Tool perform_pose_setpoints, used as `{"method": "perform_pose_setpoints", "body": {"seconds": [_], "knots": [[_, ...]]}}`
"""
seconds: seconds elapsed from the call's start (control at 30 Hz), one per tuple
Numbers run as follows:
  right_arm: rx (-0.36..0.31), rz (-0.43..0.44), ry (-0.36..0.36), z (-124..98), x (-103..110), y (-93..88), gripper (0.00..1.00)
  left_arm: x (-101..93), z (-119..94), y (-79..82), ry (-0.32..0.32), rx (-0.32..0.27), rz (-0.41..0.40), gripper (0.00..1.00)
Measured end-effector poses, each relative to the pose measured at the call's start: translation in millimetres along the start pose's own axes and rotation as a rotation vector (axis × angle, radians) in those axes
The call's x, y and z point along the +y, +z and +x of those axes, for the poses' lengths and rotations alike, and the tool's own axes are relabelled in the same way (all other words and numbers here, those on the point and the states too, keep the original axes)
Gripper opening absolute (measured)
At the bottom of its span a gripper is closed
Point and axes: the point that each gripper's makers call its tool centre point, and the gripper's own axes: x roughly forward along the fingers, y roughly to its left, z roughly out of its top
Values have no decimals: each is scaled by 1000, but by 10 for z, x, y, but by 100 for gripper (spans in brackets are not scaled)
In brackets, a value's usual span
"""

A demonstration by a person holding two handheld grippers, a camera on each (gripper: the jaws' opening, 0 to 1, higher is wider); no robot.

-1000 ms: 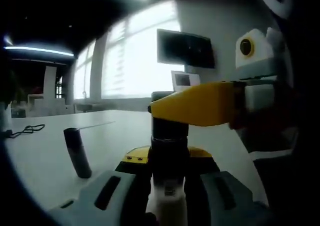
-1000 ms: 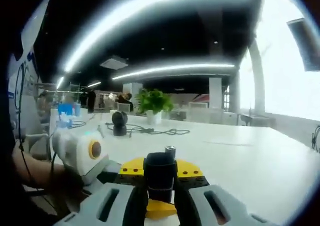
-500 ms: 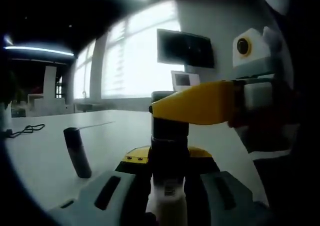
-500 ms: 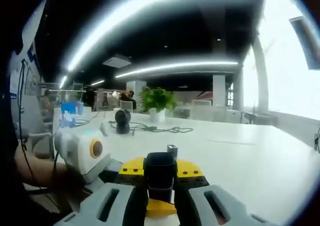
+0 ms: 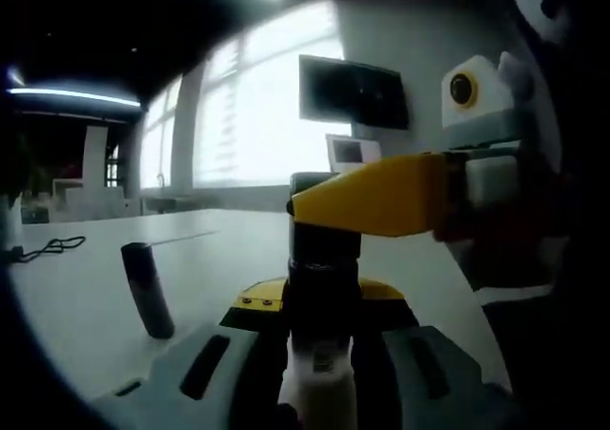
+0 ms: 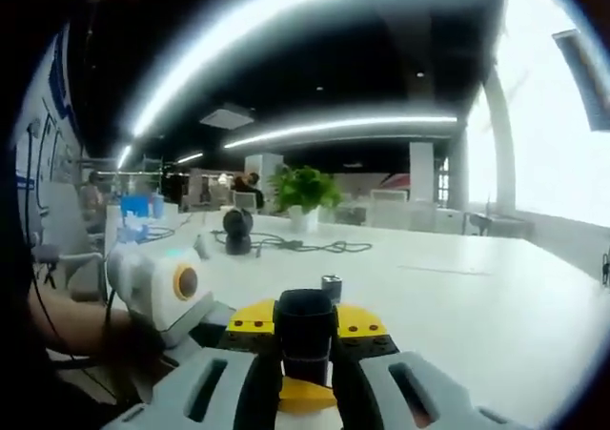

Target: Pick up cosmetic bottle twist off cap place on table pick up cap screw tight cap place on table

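Upright, the bottle (image 5: pixel 322 392) is pinched steady by the left claw (image 5: pixel 319 354) so the right claw (image 6: pixel 305 354), clamped on its cap (image 6: pixel 305 323), can twist.

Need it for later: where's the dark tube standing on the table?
In the left gripper view, the dark tube stands on the white table, left of the held bottle.

Cosmetic bottle (image 5: pixel 322 392) base cut off by bottom edge, label print unreadable. Its cap (image 5: pixel 322 249) partly hidden behind right gripper (image 5: pixel 381 196) jaw. Distant people blurred.
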Motion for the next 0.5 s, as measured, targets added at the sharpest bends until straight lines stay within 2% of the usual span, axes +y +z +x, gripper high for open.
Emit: {"method": "perform_pose_setpoints", "body": {"seconds": [0.5], "knots": [[-1,-10,50,9,11,1,13,1,7,-7,1,2,-6,14]]}}
